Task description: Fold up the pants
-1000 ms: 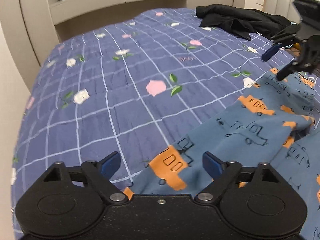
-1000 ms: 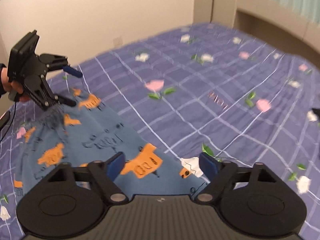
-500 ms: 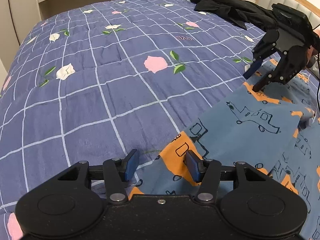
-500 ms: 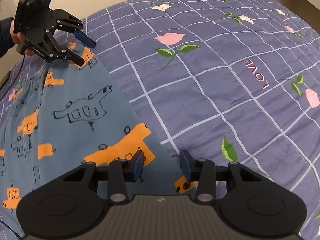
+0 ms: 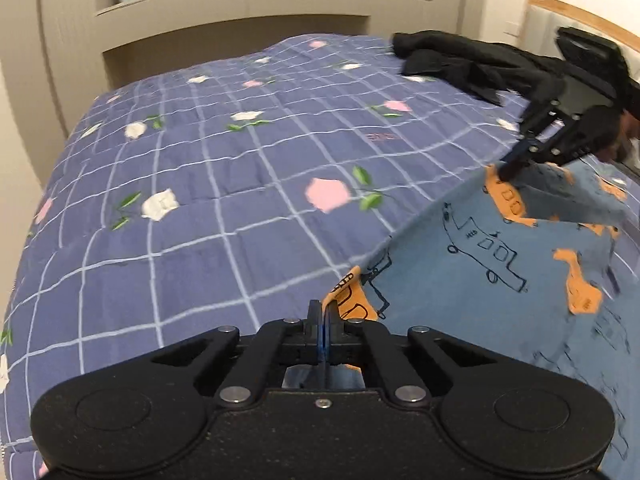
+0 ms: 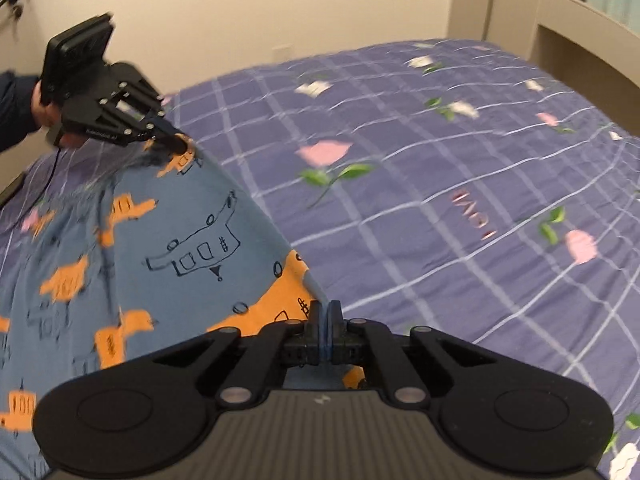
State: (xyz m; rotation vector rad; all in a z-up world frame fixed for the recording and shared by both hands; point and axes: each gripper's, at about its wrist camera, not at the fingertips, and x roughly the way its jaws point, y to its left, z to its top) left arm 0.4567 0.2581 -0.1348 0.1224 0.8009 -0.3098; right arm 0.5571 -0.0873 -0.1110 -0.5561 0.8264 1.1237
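Both the left gripper (image 5: 322, 322) and right gripper (image 6: 326, 322), open a second ago, now clench one edge of the pants (image 5: 480, 264), lifting it off the quilt (image 5: 200, 200) so folding can begin.

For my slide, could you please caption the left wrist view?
Left gripper shut on blue truck-print pants over purple floral quilt.

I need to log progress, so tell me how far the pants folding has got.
Early stage. Done: both grippers have taken hold. The left gripper is shut on one end of the blue pants' edge, the right gripper on the other end. In hand: that edge is raised off the quilt and stretched between them. Left: no fold is laid yet; the edge has still to be carried across the pants.
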